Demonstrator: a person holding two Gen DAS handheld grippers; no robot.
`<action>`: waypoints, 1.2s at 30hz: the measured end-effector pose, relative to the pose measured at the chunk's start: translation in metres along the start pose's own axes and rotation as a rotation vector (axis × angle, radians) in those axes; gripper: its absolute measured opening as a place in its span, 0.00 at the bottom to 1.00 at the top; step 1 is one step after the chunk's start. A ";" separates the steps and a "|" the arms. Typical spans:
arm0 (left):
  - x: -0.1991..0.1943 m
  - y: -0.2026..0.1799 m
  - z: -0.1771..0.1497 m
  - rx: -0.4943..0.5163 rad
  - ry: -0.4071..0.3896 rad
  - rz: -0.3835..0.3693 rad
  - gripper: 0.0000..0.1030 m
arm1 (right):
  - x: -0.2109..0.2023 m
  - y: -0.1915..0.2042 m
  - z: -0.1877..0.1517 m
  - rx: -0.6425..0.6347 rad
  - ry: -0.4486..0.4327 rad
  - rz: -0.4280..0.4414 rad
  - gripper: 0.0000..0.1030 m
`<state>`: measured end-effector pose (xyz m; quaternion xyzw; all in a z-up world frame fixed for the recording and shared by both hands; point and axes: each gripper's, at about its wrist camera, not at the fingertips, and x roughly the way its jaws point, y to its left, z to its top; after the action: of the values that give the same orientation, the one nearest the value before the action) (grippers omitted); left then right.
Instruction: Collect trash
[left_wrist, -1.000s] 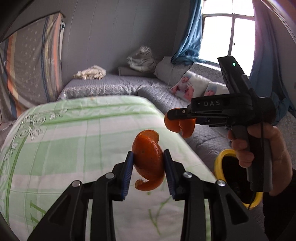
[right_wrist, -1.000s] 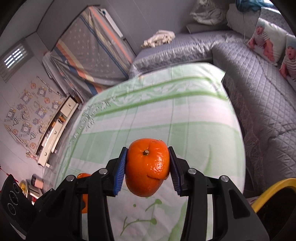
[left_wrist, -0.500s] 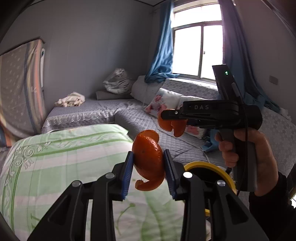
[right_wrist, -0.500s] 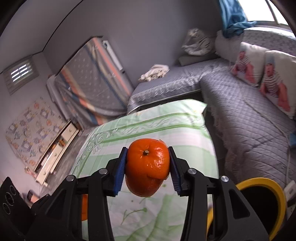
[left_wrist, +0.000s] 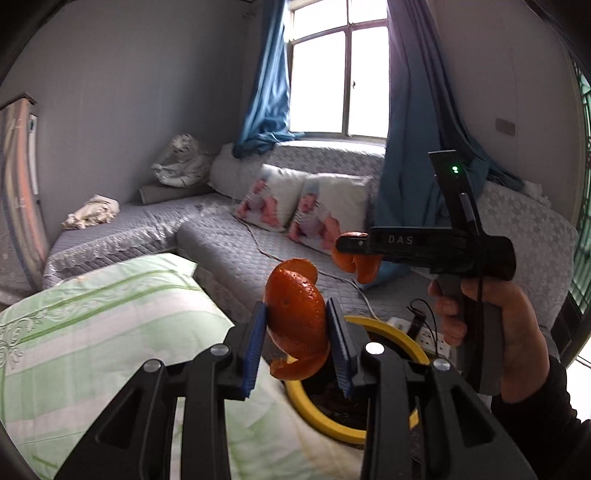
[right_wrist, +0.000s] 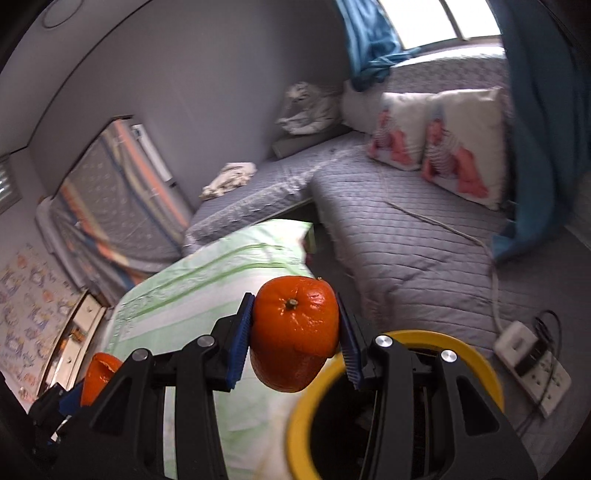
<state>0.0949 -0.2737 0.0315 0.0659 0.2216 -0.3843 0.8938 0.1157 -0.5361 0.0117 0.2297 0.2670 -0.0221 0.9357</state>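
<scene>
My left gripper (left_wrist: 296, 328) is shut on a curled orange peel (left_wrist: 295, 317), held in the air at the near edge of a yellow-rimmed bin (left_wrist: 391, 326). In the same view a hand carries my right gripper (left_wrist: 354, 254), which clamps another orange peel (left_wrist: 356, 264) farther out above the bin. In the right wrist view my right gripper (right_wrist: 295, 332) is shut on that domed orange peel (right_wrist: 295, 332), stem side facing me, with the bin's yellow rim (right_wrist: 480, 369) just below it. The left gripper's peel (right_wrist: 98, 376) shows at the lower left.
A table with a green-and-white cloth (left_wrist: 92, 332) lies to the left of the bin. Grey quilted couches (right_wrist: 406, 236) with printed pillows (right_wrist: 443, 140) run behind. A white power strip (right_wrist: 532, 373) and cable lie on the floor right of the bin. Blue curtains (left_wrist: 413, 147) hang at the window.
Both grippers have swung to the right, off the green cloth and over to the yellow bin, each still clamping its orange peel. The bin's opening has come into fuller view.
</scene>
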 end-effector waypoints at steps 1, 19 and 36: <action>0.008 -0.002 -0.001 0.002 0.011 -0.009 0.30 | 0.000 -0.011 -0.005 0.019 0.005 -0.011 0.40; 0.140 -0.023 -0.035 -0.092 0.273 -0.150 0.35 | 0.047 -0.113 -0.055 0.227 0.110 -0.133 0.48; 0.045 0.068 -0.027 -0.255 0.120 0.016 0.61 | 0.029 -0.084 -0.055 0.187 0.073 -0.171 0.58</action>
<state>0.1613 -0.2486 -0.0166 -0.0239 0.3211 -0.3413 0.8831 0.1001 -0.5844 -0.0794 0.2931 0.3164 -0.1183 0.8944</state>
